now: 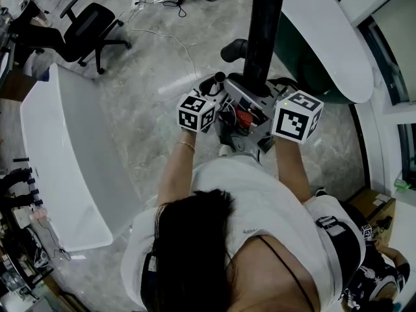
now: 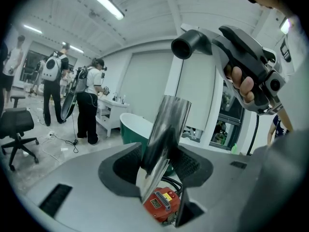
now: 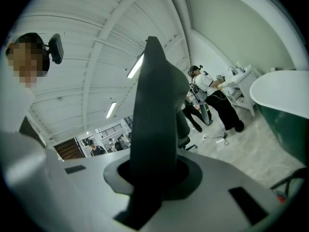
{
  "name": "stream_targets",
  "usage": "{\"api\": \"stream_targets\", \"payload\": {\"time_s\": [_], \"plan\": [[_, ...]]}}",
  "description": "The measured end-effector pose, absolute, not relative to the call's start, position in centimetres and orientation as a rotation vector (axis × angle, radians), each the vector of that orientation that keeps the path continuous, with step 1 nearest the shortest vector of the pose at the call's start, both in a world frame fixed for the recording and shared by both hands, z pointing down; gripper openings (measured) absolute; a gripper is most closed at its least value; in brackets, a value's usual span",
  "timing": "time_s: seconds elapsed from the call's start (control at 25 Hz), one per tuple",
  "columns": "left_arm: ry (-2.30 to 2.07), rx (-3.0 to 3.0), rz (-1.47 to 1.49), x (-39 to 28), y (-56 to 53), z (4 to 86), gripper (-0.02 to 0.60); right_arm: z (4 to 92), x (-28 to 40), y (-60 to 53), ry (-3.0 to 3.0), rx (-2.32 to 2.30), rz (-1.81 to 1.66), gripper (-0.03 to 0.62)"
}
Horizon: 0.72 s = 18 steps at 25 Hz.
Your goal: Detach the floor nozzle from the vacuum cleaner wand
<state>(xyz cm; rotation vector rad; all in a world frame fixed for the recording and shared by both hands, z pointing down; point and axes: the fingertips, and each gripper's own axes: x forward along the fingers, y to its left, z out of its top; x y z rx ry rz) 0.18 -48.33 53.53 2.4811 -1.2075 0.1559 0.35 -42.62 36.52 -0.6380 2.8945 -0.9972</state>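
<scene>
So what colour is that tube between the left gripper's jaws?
The tube is shiny, mirror-like silver; the left gripper view shows it best.

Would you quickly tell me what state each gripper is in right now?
Left gripper: closed on the metal wand.
Right gripper: closed on the black floor nozzle.

Your ceiling strip lights (image 2: 102, 1) give even, cool brightness; both gripper views bulge and darken at their corners, with close parts blurring.
</scene>
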Motion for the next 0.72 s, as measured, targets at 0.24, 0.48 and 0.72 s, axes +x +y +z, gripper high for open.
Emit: {"api": "stream_targets", "payload": {"time_s": [0.24,0.48,0.72], "plan": [[-1.262,2.425,0.160,-0.5,-47.8,54.4,0.185,36.8,1.0,-42.7,2.880,-0.679,-1.006,0.083],[-1.305,2.411,0.122,-1.5,-47.2,53.9,0.243,36.8,0.8,-41.9,2.887,-0.680,-0.990,0.083],[-1.333,2.451,0.119,-2.4,-45.4,52.4,0.253,37.1,0.6,-41.2,2.874,-0.681,-1.019,0.083]]}}
